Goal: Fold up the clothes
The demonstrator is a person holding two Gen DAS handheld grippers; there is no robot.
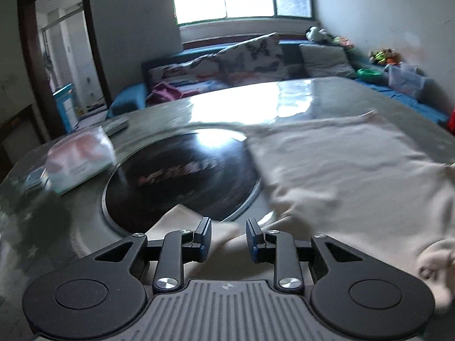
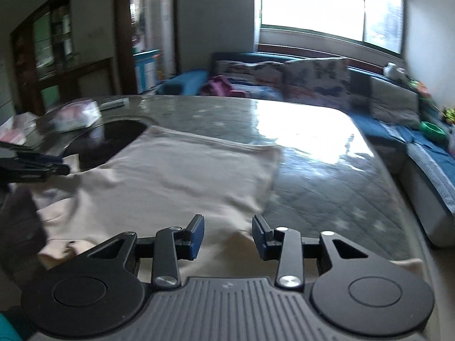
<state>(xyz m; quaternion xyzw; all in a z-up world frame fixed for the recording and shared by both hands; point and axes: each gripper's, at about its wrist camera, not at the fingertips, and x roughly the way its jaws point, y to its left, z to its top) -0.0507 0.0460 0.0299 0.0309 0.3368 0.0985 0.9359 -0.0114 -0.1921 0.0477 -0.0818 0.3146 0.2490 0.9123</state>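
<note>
A cream garment (image 1: 341, 164) lies partly folded on the glossy table; it also shows in the right wrist view (image 2: 182, 170). My left gripper (image 1: 229, 237) is open just above a cream sleeve end at the garment's near left side. My right gripper (image 2: 229, 237) is open above the garment's near right edge. Cloth shows between both pairs of fingers, not pinched. The left gripper also shows in the right wrist view (image 2: 42, 167) at the left edge. Both views are motion-blurred.
A dark round inset (image 1: 182, 176) sits in the table (image 2: 327, 170). A tissue pack (image 1: 81, 159) and a remote (image 1: 115, 125) lie far left. A sofa with cushions (image 1: 256, 54) stands behind the table under the window.
</note>
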